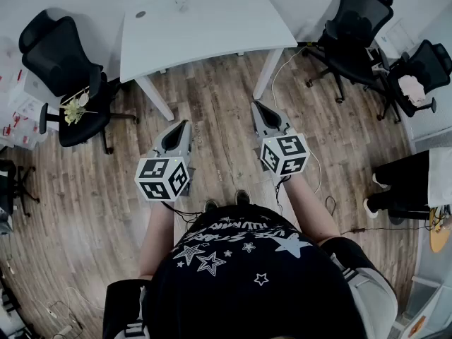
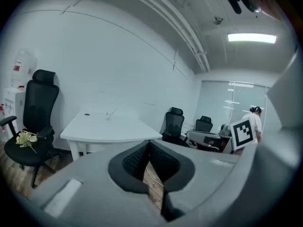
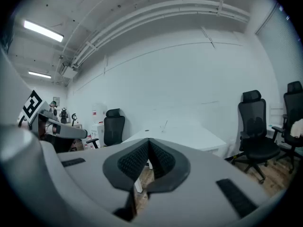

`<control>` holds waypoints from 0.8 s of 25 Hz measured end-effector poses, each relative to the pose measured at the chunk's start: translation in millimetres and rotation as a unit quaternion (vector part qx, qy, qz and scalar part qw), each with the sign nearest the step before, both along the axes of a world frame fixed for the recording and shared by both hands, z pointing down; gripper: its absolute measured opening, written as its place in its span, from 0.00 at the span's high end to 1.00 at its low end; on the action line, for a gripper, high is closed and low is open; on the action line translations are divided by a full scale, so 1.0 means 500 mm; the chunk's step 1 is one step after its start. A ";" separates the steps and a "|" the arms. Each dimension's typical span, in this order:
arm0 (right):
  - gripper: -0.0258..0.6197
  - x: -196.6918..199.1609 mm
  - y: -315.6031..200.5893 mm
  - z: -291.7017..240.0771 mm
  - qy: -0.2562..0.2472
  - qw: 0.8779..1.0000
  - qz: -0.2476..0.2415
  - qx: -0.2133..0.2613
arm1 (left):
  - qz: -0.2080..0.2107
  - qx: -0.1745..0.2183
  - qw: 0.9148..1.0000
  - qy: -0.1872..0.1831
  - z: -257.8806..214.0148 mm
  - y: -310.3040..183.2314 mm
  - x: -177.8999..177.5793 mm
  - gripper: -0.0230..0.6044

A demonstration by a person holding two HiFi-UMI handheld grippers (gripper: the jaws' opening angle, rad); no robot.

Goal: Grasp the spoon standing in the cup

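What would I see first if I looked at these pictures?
The left claw and right claw, each with a black-and-white cube, held shut over the wooden floor. Ahead stands a white table with a small cup on it, black chairs at both sides.

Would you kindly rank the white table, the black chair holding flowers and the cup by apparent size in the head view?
1. White table, largest.
2. Black chair, next.
3. Cup, smallest by far, though it stands farthest from the camera.
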State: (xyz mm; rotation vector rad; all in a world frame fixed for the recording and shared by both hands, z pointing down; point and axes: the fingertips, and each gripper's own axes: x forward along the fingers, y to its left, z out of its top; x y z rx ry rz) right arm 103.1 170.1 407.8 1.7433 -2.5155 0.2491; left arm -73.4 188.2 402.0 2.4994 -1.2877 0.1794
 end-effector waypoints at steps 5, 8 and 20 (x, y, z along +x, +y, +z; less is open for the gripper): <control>0.95 0.008 0.003 0.001 0.001 1.000 0.001 -0.001 | -0.005 0.001 1.000 0.001 -0.001 0.000 0.001 0.95; 0.95 0.016 -0.001 -0.004 -0.002 1.000 -0.001 0.002 | -0.008 -0.001 1.000 0.004 -0.002 -0.001 0.012 0.95; 0.95 0.084 -0.005 0.020 -0.063 0.998 -0.023 -0.007 | -0.038 -0.019 0.999 -0.003 0.027 0.011 0.070 0.95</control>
